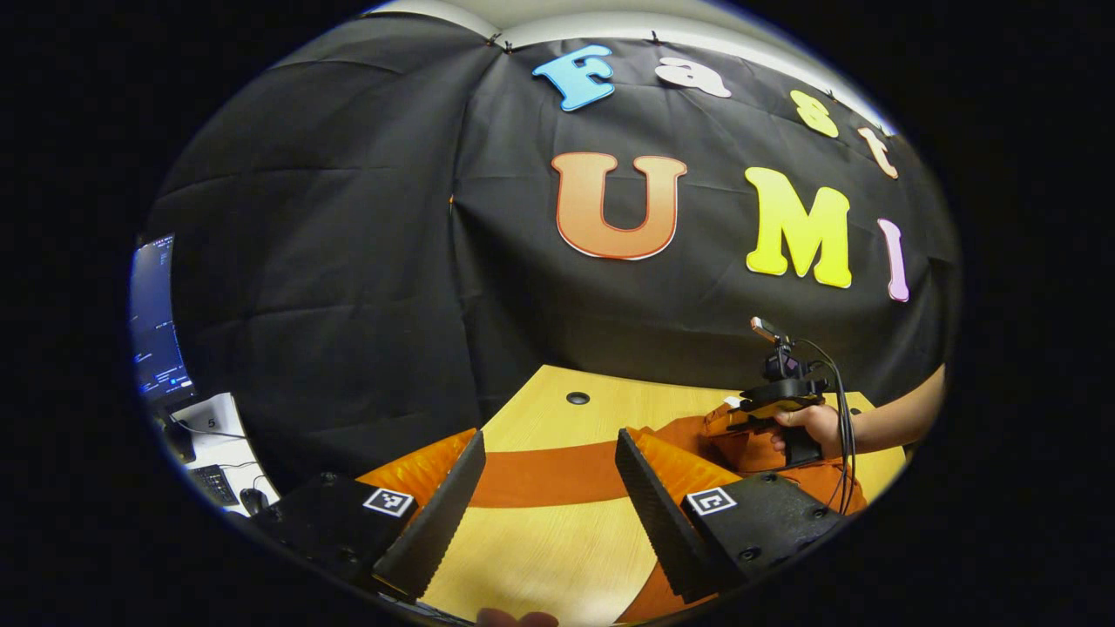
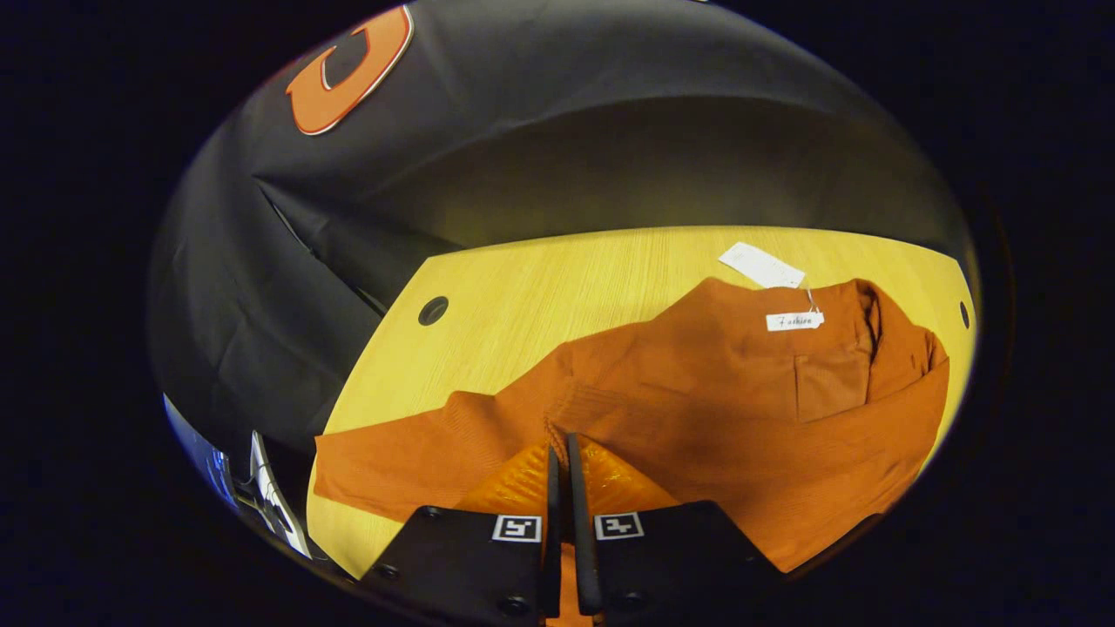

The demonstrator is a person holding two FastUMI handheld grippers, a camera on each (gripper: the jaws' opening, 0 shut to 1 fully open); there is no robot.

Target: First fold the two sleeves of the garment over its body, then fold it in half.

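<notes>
Sweater point(image 2: 697, 392) soft, floppy knit, so grab sleeve near cuff. Left gripper point(image 1: 549, 488) wide apart; right gripper point(image 2: 562, 461) pinched on sleeve fold.

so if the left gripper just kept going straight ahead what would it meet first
Probably the sleeve, the rust band lying across the table just beyond the open left gripper. If the gripper is held above the cloth, it would pass over it toward the booth wall. Height is hard to judge here.
</notes>
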